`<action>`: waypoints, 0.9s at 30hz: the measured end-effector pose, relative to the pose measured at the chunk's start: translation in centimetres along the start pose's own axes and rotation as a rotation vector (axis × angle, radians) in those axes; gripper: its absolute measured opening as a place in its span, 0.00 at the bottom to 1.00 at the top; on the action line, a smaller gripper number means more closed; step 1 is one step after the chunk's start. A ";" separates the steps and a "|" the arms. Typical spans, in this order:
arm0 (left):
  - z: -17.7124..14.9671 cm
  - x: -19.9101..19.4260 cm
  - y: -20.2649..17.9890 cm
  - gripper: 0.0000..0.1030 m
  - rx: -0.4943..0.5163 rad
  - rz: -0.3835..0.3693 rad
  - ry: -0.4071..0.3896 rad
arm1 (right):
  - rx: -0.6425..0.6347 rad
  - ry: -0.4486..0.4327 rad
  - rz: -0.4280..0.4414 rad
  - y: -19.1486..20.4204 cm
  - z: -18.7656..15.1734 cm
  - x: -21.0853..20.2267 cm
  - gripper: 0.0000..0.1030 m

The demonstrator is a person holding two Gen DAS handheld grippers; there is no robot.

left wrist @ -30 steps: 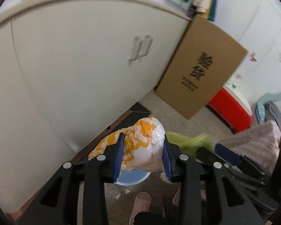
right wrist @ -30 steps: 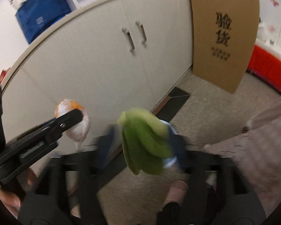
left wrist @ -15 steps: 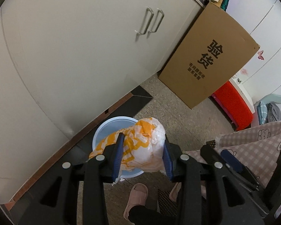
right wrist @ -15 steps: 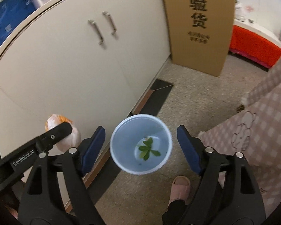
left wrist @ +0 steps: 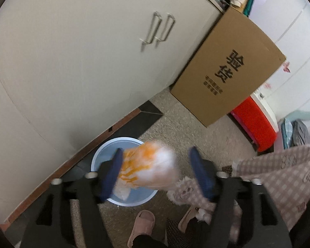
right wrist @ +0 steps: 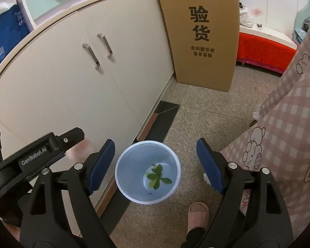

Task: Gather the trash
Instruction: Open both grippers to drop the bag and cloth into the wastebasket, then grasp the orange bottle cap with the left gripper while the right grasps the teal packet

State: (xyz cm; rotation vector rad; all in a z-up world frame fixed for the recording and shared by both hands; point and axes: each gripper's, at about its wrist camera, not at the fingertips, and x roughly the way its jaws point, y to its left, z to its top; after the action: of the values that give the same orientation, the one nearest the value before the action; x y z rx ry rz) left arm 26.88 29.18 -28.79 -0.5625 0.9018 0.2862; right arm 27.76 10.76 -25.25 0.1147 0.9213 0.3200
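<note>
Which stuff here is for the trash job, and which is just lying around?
For the job:
crumpled orange-and-white plastic bag
round pale-blue plastic bin
green leaves inside it

Just lying about:
tall brown cardboard box
cream two-door cabinet
pink checked cloth

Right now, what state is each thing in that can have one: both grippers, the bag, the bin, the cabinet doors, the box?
left gripper: jaws opening, no longer clamping the bag
orange-and-white bag: blurred, between the jaws above the bin
right gripper: jaws opening, nothing between them
blue bin: upright, lidless, green leaves at the bottom
cabinet doors: closed
cardboard box: upright on the floor against the cabinet
</note>
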 end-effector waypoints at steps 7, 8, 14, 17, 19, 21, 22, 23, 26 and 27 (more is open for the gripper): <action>-0.6 -0.3 1.5 0.76 -0.052 0.016 0.019 | -0.007 0.019 -0.003 0.0 -0.2 0.1 0.78; -0.8 -0.4 1.7 0.76 -0.054 0.020 0.020 | -0.009 0.020 -0.004 0.0 -0.3 0.1 0.78; -1.7 -1.4 2.1 0.76 -0.053 0.038 0.025 | -0.037 0.035 -0.006 0.3 -0.7 0.1 0.78; -2.1 -2.7 2.1 0.76 -0.049 0.052 0.012 | -0.053 0.028 0.001 0.3 -0.9 -0.4 0.78; -2.3 -3.9 2.1 0.76 -0.049 0.065 -0.002 | -0.060 0.020 0.023 0.4 -0.9 -1.0 0.78; -2.5 -5.4 1.9 0.76 -0.049 0.073 -0.024 | -0.086 -0.003 0.038 0.7 -0.8 -2.3 0.78; -2.5 -6.0 1.9 0.76 -0.046 0.074 -0.033 | -0.085 -0.012 0.048 0.7 -0.7 -3.1 0.78; -2.5 -6.8 1.7 0.76 -0.043 0.078 -0.043 | -0.076 -0.025 0.070 0.6 -0.6 -4.3 0.78; -2.9 -9.9 0.6 0.76 -0.029 0.073 -0.091 | -0.073 -0.078 0.100 0.3 -0.1 -8.3 0.78; -3.0 -11.2 -0.1 0.76 -0.019 0.065 -0.115 | -0.082 -0.103 0.100 0.3 0.2 -9.9 0.78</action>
State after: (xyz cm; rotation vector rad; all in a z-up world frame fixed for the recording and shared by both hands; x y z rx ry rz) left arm 18.24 27.38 -21.23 -0.5296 0.8072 0.3829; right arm 22.27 7.85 -17.50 0.1012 0.8006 0.4405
